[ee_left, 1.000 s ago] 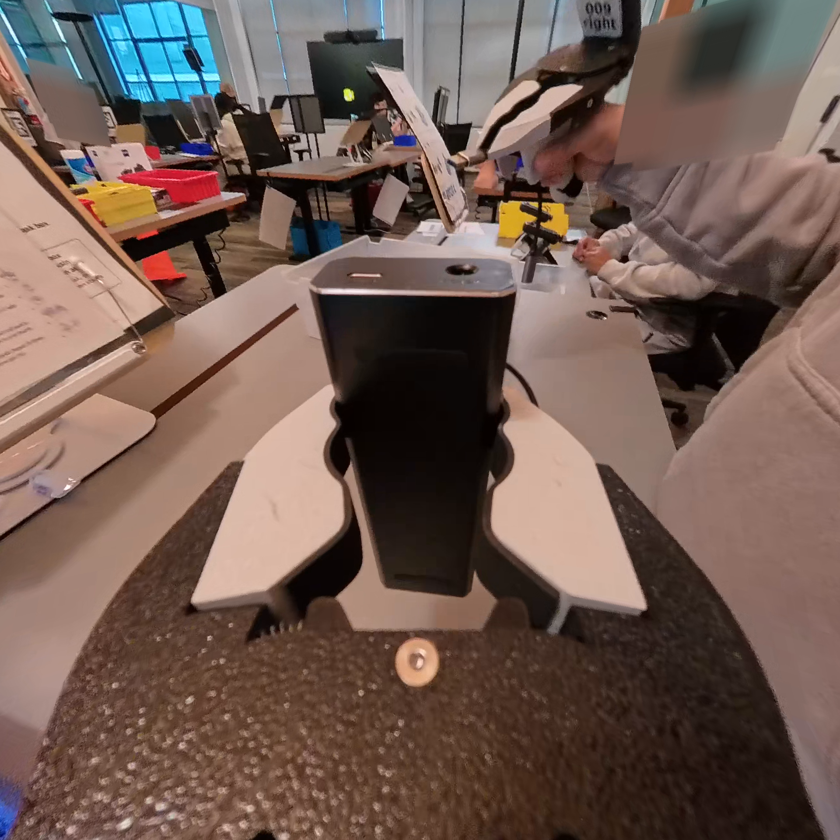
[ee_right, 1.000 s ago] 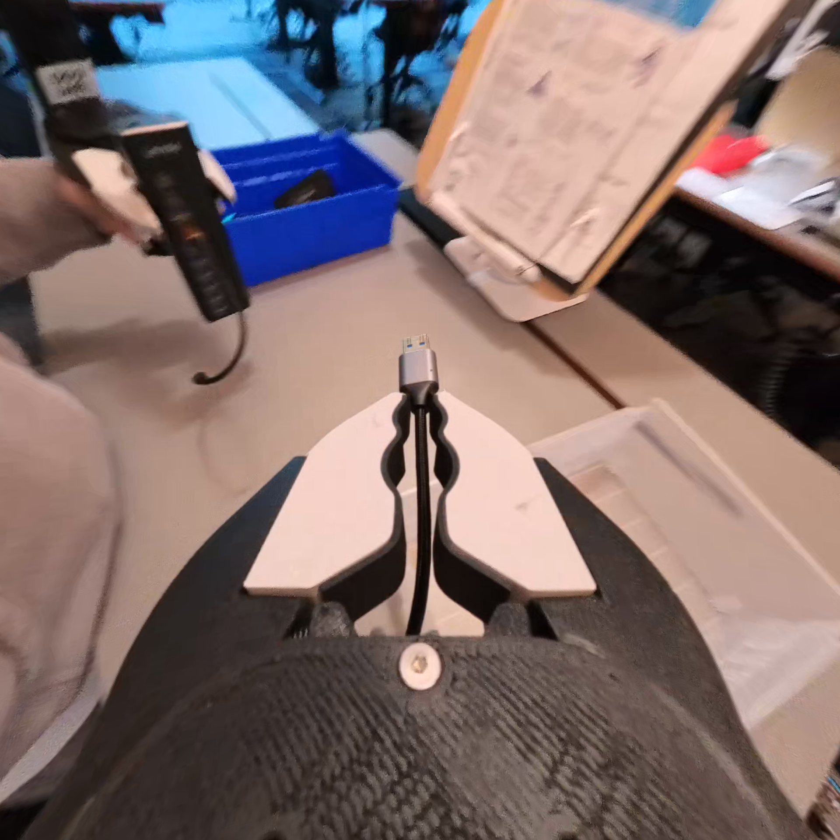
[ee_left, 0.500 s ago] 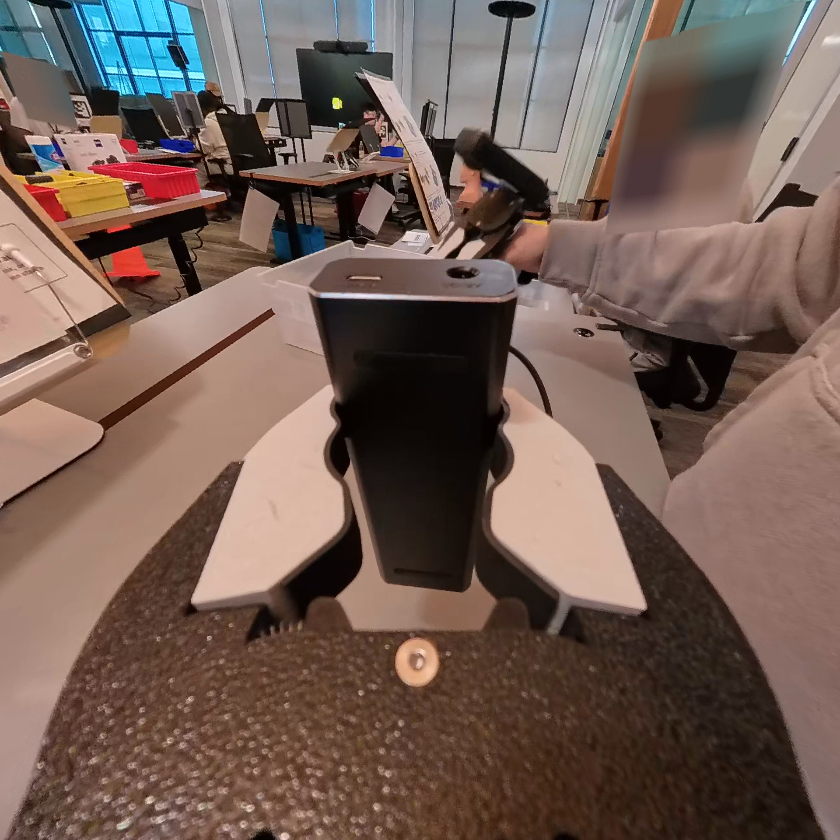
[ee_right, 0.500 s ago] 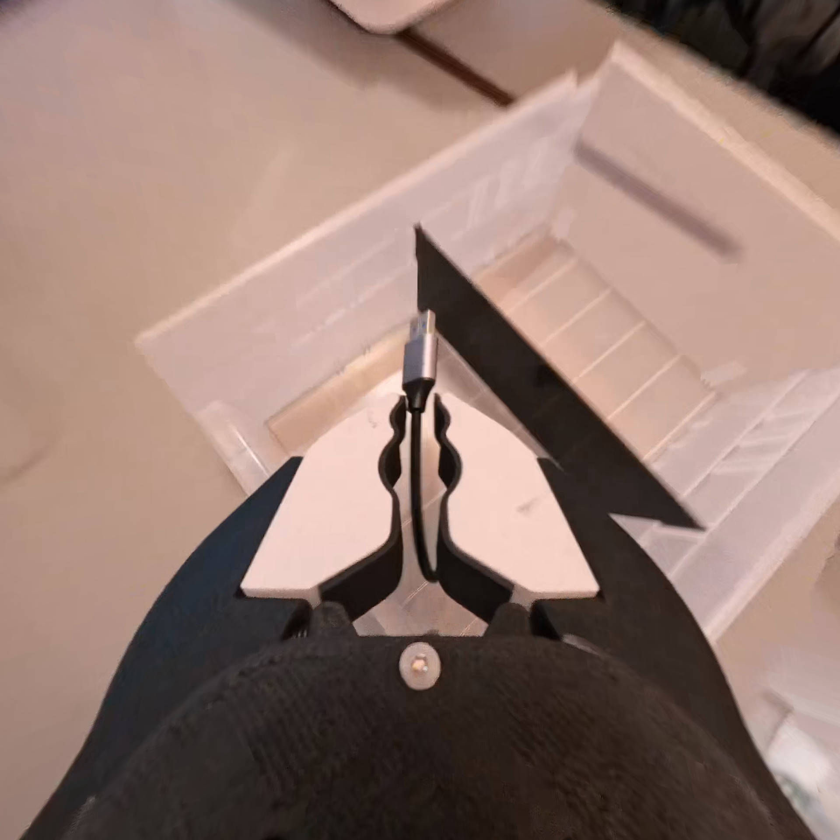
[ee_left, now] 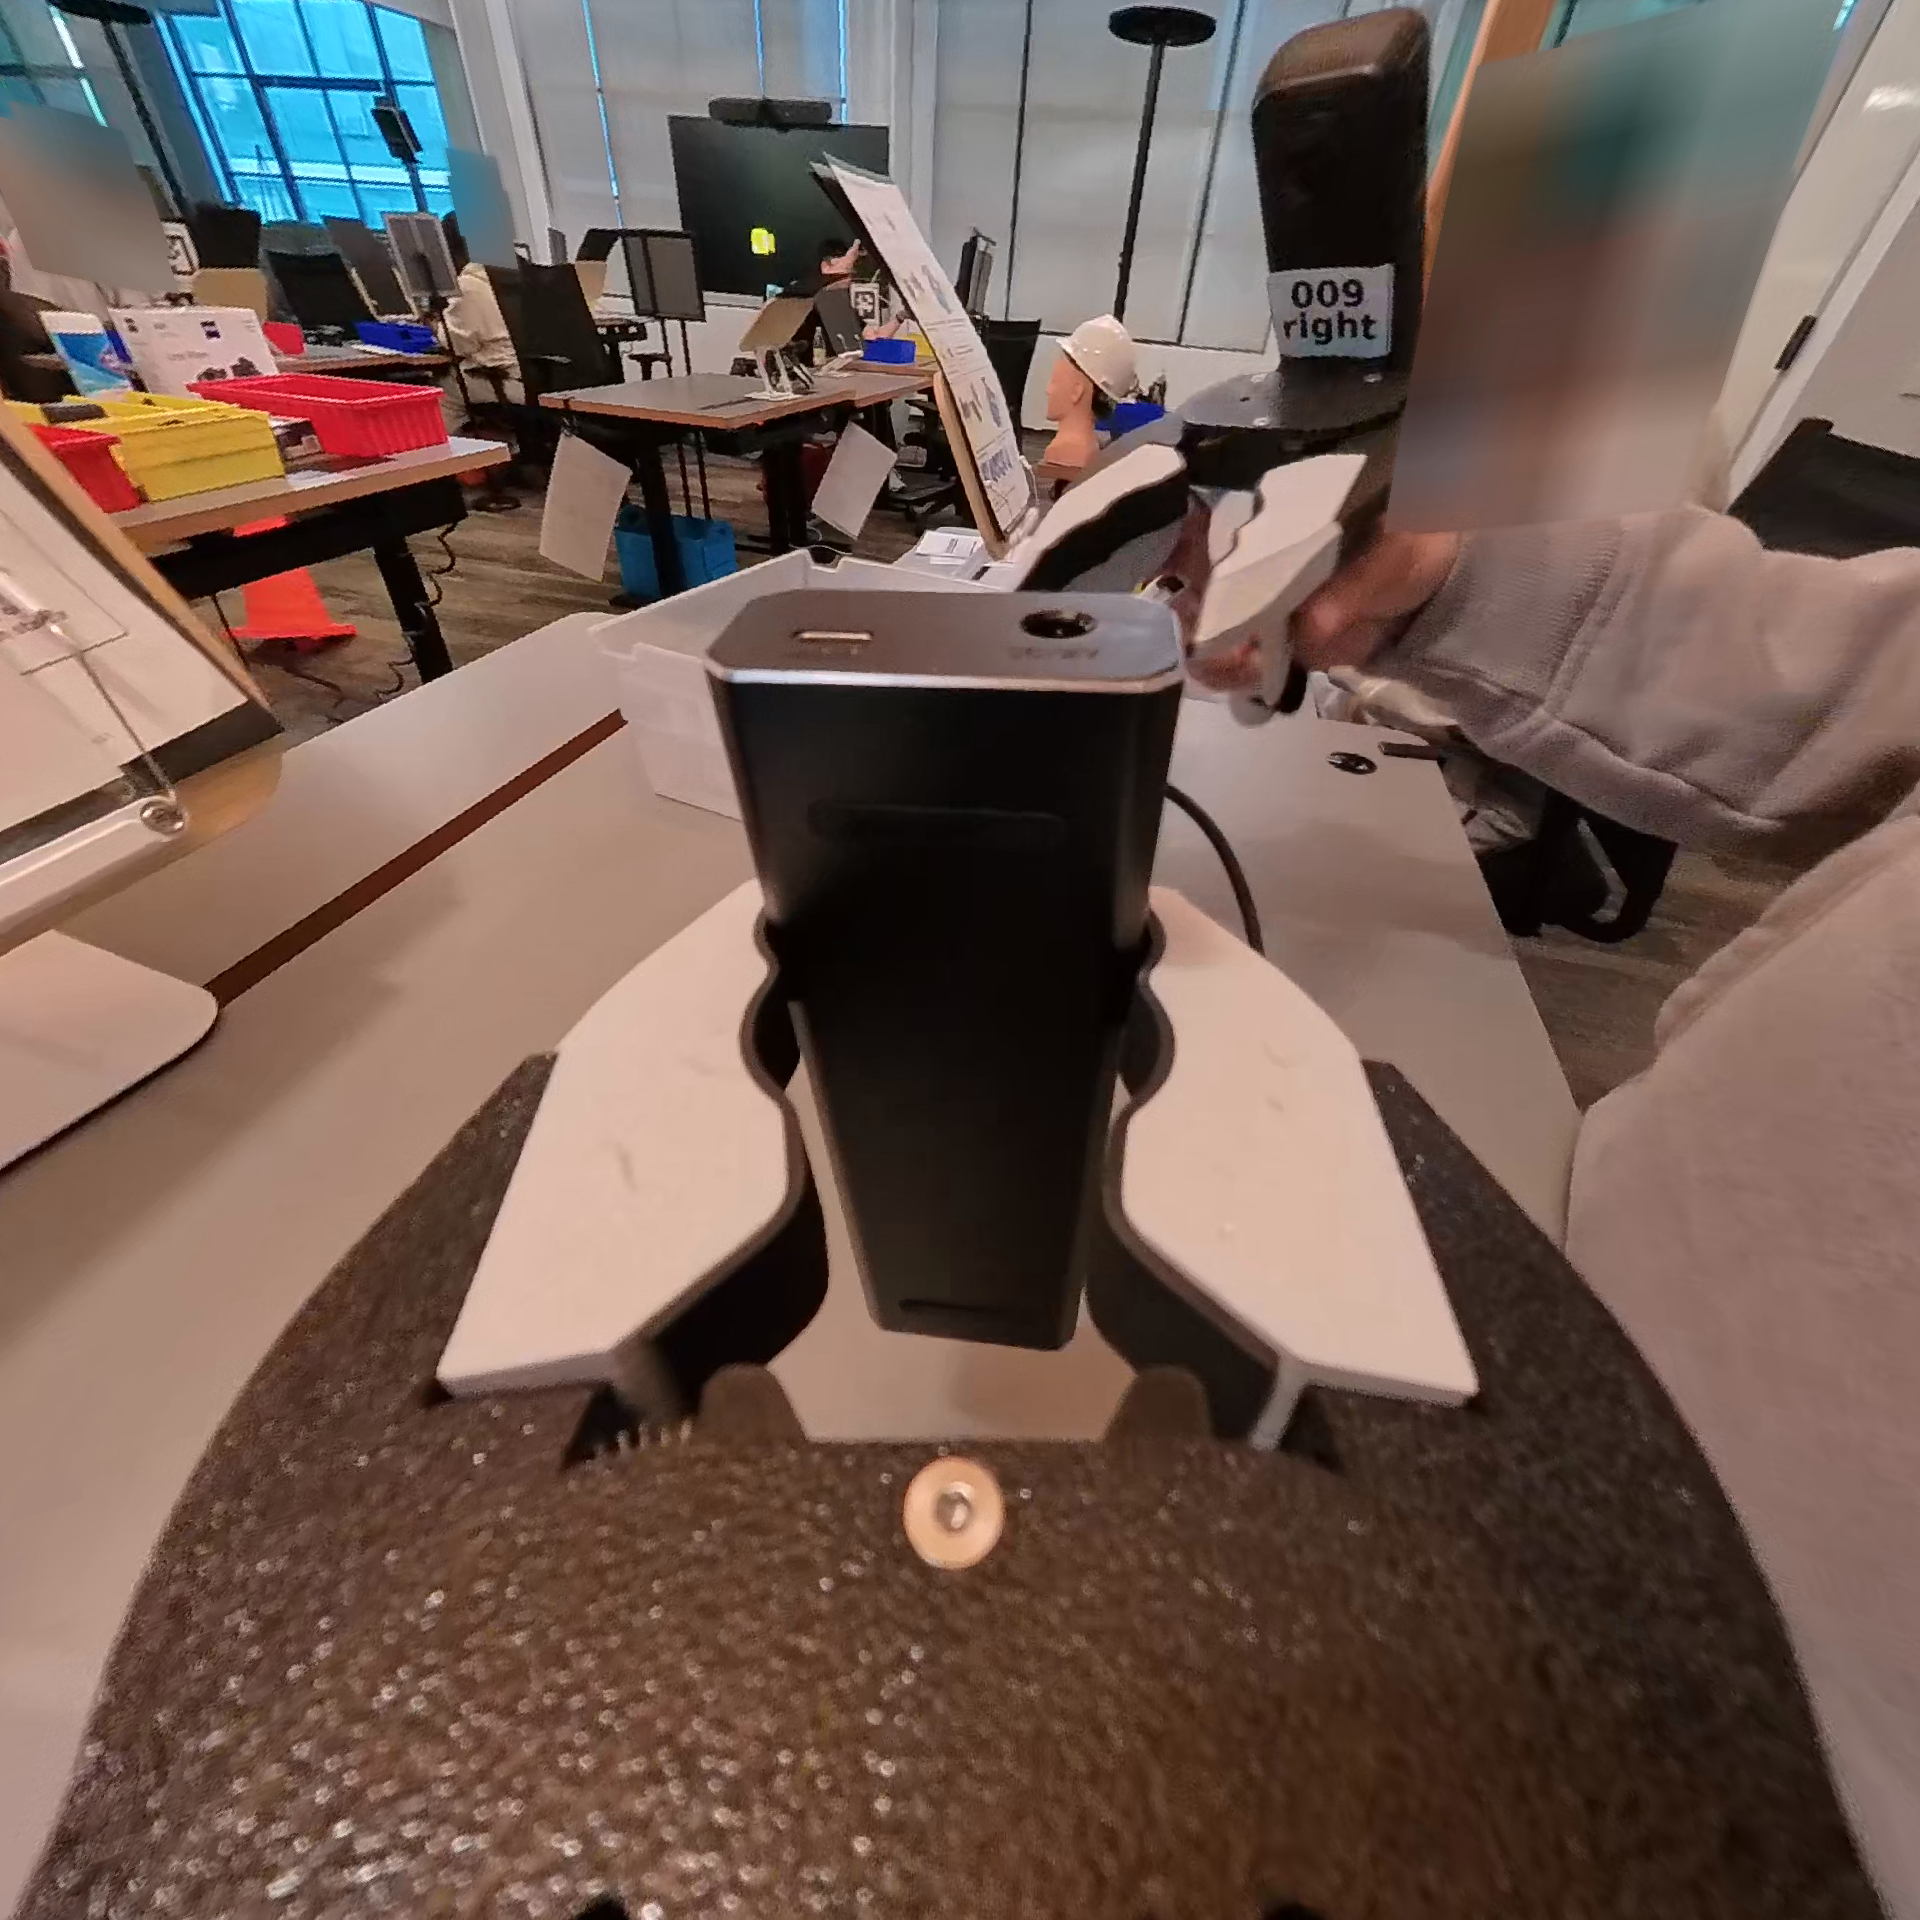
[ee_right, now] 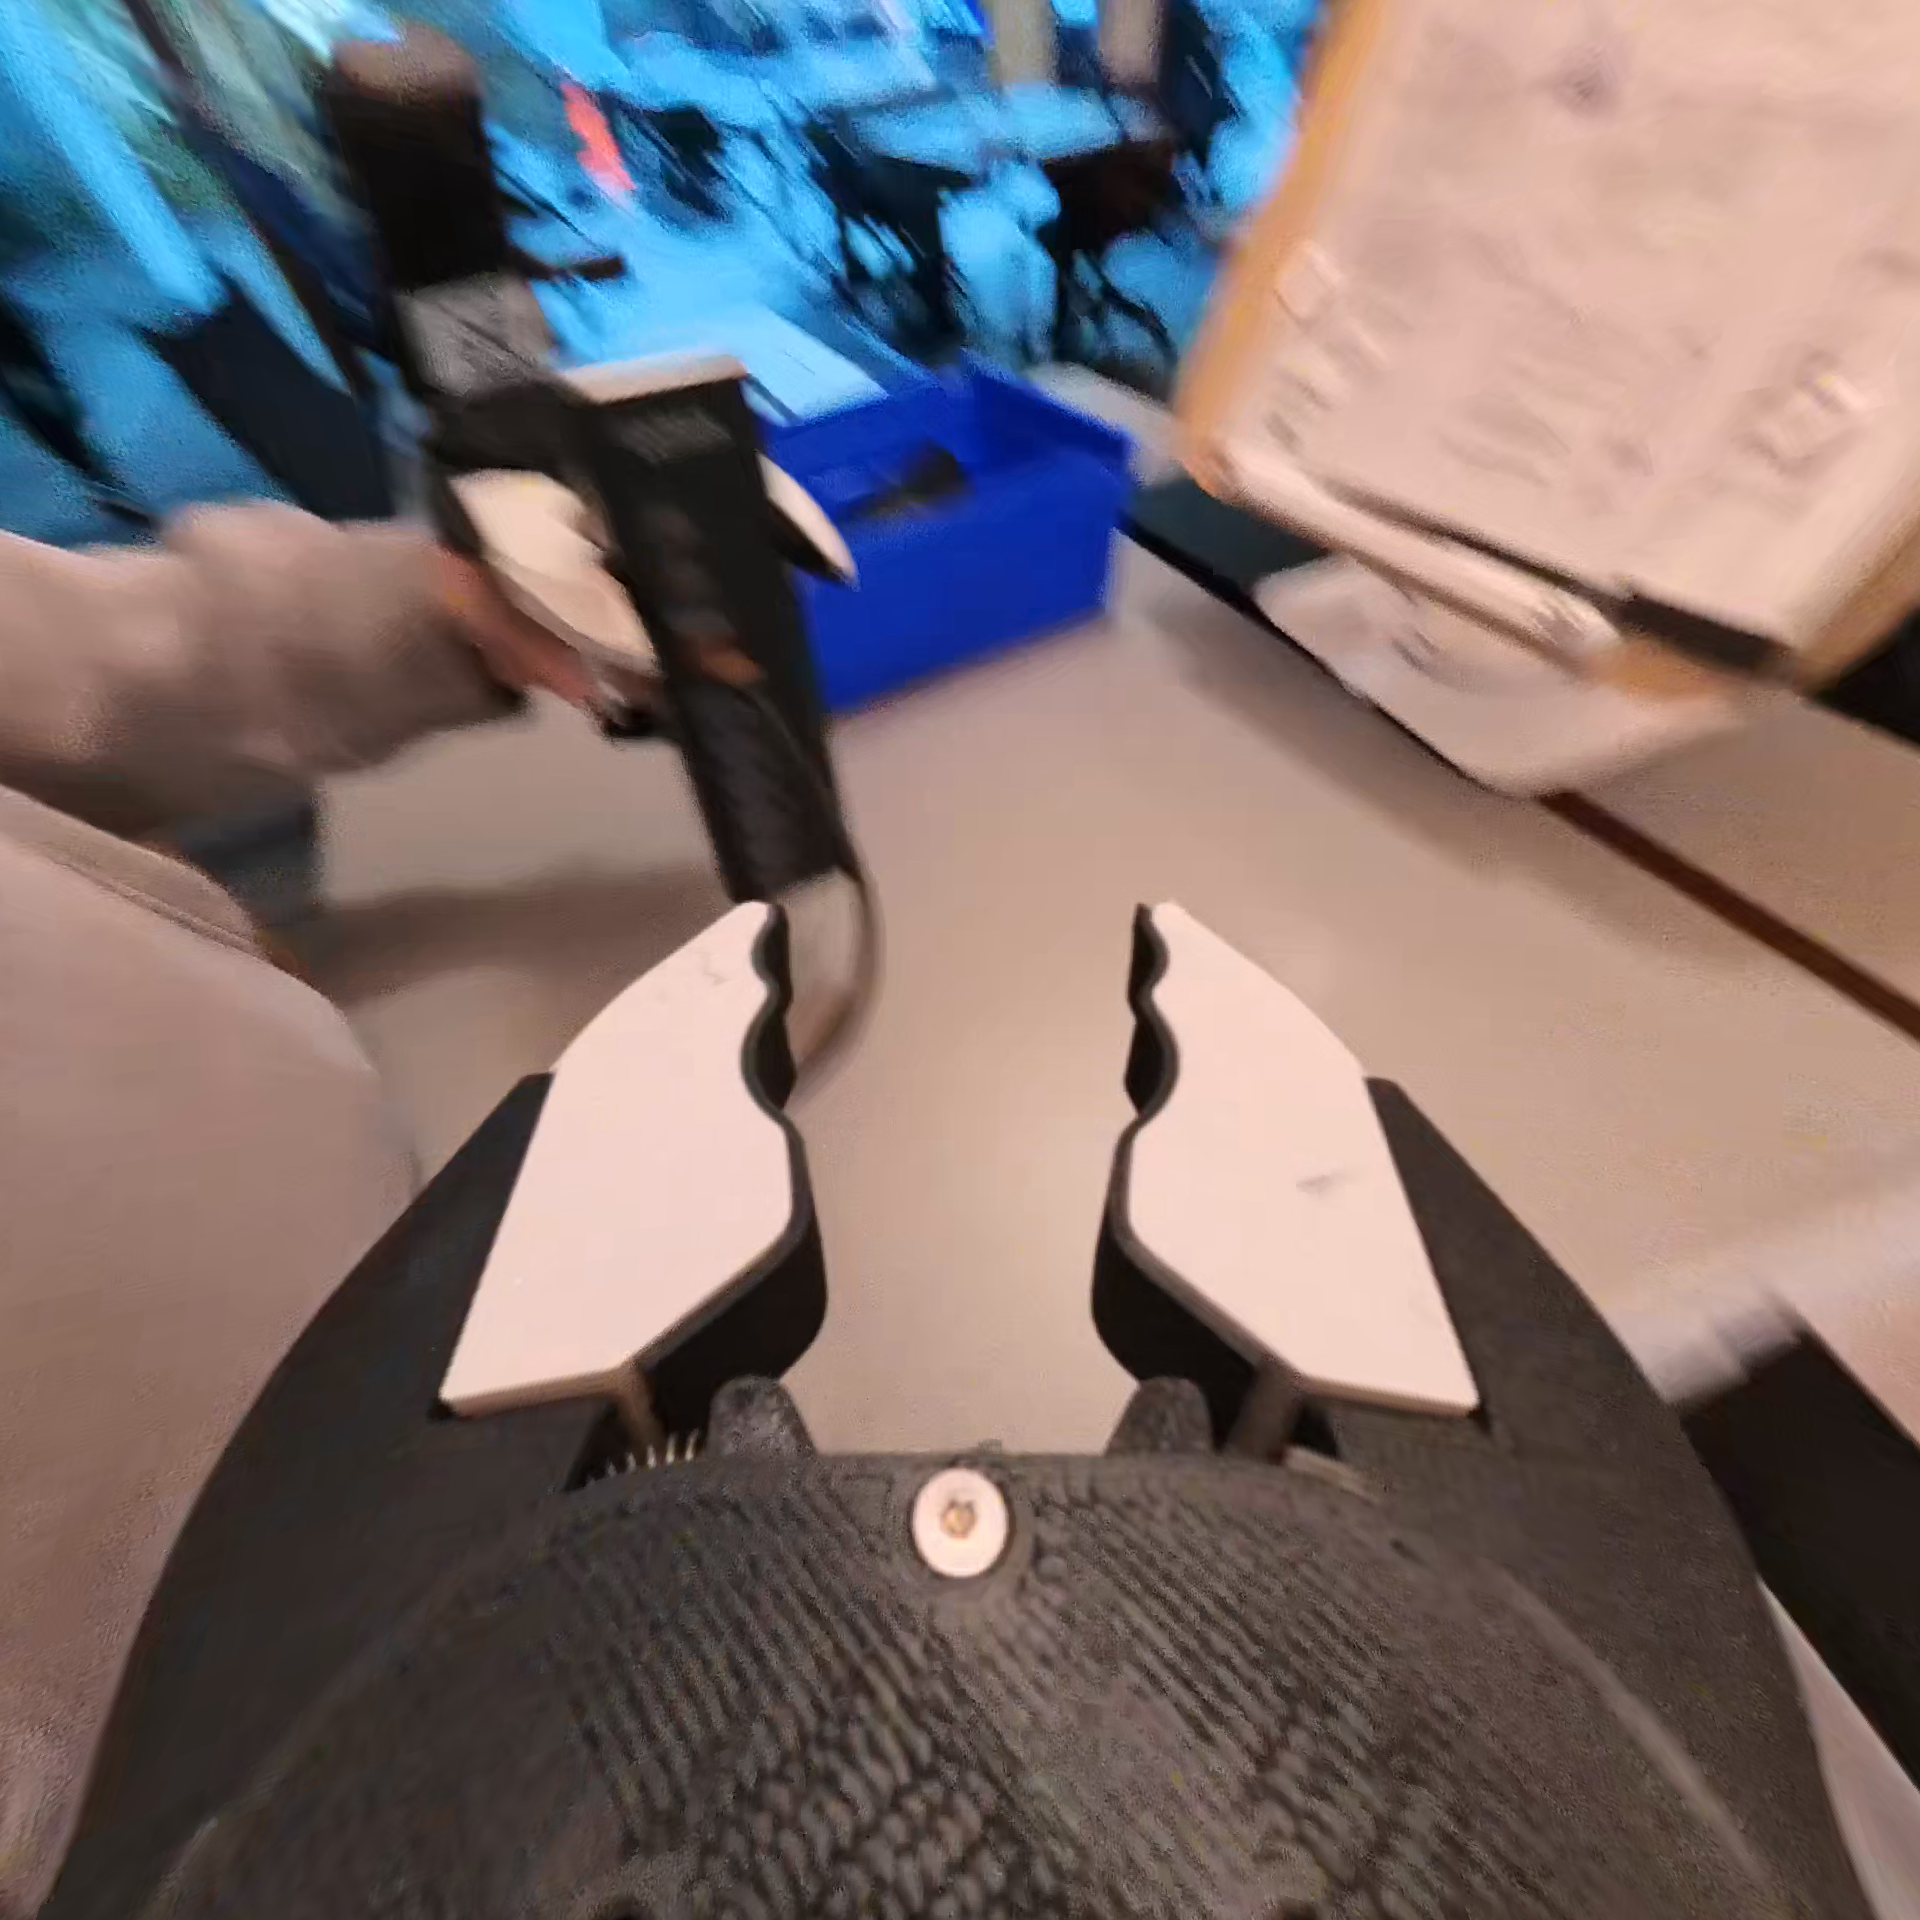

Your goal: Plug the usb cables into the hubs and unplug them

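Observation:
My left gripper (ee_left: 951, 925) is shut on a black USB hub (ee_left: 951, 935) and holds it upright above the grey table (ee_left: 436, 935). The hub's own black cable (ee_left: 1221, 852) hangs behind it. In the right wrist view, which is blurred, the same hub (ee_right: 727, 665) shows at the upper left in the left gripper (ee_right: 665, 561), with its cable (ee_right: 857, 966) trailing down. My right gripper (ee_right: 956, 925) is open and empty, level above the table. It also shows in the left wrist view (ee_left: 1195, 551), beyond the hub. No USB cable plug is in view.
A white open bin (ee_left: 665, 675) stands on the table behind the hub. A blue bin (ee_right: 966, 540) sits at the far end. A document stand with papers (ee_right: 1558, 343) rises at the right, also at the left of the left wrist view (ee_left: 94, 727). A person's grey sleeve (ee_left: 1621, 665) crosses the right side.
My right gripper held a USB cable over the white bin; it has opened, the cable is gone from it, and it has swung back towards the hub. The left gripper kept still.

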Demonstrator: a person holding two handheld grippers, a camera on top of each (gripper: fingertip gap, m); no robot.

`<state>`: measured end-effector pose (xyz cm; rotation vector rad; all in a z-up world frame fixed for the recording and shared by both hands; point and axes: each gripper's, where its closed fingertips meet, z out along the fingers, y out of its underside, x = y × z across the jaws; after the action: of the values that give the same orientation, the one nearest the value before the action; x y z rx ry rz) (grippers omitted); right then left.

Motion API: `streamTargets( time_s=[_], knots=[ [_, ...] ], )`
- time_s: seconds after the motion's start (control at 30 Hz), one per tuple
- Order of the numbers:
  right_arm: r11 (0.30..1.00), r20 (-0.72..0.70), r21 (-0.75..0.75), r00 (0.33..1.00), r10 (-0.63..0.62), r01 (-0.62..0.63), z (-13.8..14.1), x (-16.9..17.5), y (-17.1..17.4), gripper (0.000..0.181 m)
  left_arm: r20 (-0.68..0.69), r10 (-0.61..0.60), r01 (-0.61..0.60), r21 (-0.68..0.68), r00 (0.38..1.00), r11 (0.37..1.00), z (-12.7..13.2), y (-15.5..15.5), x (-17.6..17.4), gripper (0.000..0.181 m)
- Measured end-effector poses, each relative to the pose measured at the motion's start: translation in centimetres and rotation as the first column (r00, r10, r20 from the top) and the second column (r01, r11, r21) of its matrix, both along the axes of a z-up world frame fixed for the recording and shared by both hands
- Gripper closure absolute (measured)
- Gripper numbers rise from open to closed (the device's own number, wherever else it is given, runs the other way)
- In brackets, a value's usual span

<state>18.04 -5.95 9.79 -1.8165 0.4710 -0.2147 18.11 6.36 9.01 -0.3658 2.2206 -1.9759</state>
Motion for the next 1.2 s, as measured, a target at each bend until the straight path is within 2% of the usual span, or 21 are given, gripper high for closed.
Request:
streamTargets(
  time_s=[0.03, 0.07, 0.17, 0.2, 0.27, 0.37, 0.5, 0.63, 0.73, 0.83, 0.97, 1.2],
  knots=[
    [0.997, 0.033, 0.061, 0.998, 0.054, -0.056, 0.6, -0.7, 2.2, 0.120, 0.008, -0.006, 0.006, 0.006, 1.000, 1.000, 0.0, -0.2, 0.0, 0.121],
    [0.991, 0.045, 0.092, 0.994, 0.096, -0.100, 0.8, -1.2, 3.9, 0.120, 0.014, -0.014, 0.014, 0.010, 1.000, 1.000, 0.0, -0.4, 0.0, 0.121],
    [0.973, 0.005, 0.116, 0.980, 0.200, -0.199, 0.4, -1.5, 7.5, 0.139, 0.026, -0.042, 0.042, 0.017, 0.999, 0.999, 0.1, -0.9, -0.2, 0.121],
    [0.968, -0.003, 0.099, 0.973, 0.230, -0.228, 0.0, -1.5, 8.3, 0.145, 0.032, -0.054, 0.053, 0.019, 0.998, 0.998, 0.2, -1.0, -0.3, 0.121],
    [0.970, -0.001, 0.040, 0.971, 0.238, -0.238, -0.9, -1.0, 9.2, 0.145, 0.048, -0.067, 0.065, 0.028, 0.997, 0.997, 0.3, -1.1, -0.4, 0.121],
    [0.957, 0.003, 0.029, 0.957, 0.289, -0.289, -1.3, -1.3, 10.5, 0.154, 0.060, -0.066, 0.063, 0.044, 0.996, 0.997, 0.2, -1.0, -0.4, 0.121],
    [0.947, 0.008, 0.023, 0.948, 0.319, -0.319, -1.6, -1.6, 11.2, 0.167, 0.072, -0.061, 0.058, 0.040, 0.996, 0.997, 0.5, -1.0, -0.3, 0.121],
    [0.953, 0.000, 0.030, 0.954, 0.301, -0.301, -1.7, -1.4, 11.3, 0.167, 0.076, -0.058, 0.056, 0.035, 0.995, 0.998, 0.5, -0.9, -0.3, 0.121],
    [0.956, -0.003, 0.031, 0.956, 0.293, -0.293, -1.9, -1.3, 11.4, 0.160, 0.080, -0.056, 0.054, 0.032, 0.995, 0.998, 0.4, -0.9, -0.4, 0.121],
    [0.950, 0.003, 0.008, 0.950, 0.312, -0.312, -2.3, -1.7, 11.8, 0.167, 0.079, -0.060, 0.058, 0.022, 0.995, 0.998, 0.4, -1.2, -0.5, 0.121],
    [0.952, 0.028, -0.034, 0.951, 0.307, -0.306, -2.7, -1.7, 11.9, 0.168, 0.076, -0.062, 0.060, 0.030, 0.995, 0.998, 0.1, -1.0, -0.7, 0.121],
    [0.946, -0.056, -0.010, 0.945, 0.322, -0.323, -2.6, -2.2, 11.8, 0.167, 0.096, -0.069, 0.063, 0.060, 0.993, 0.996, 0.2, -1.0, -1.1, 0.121]
  ],
)
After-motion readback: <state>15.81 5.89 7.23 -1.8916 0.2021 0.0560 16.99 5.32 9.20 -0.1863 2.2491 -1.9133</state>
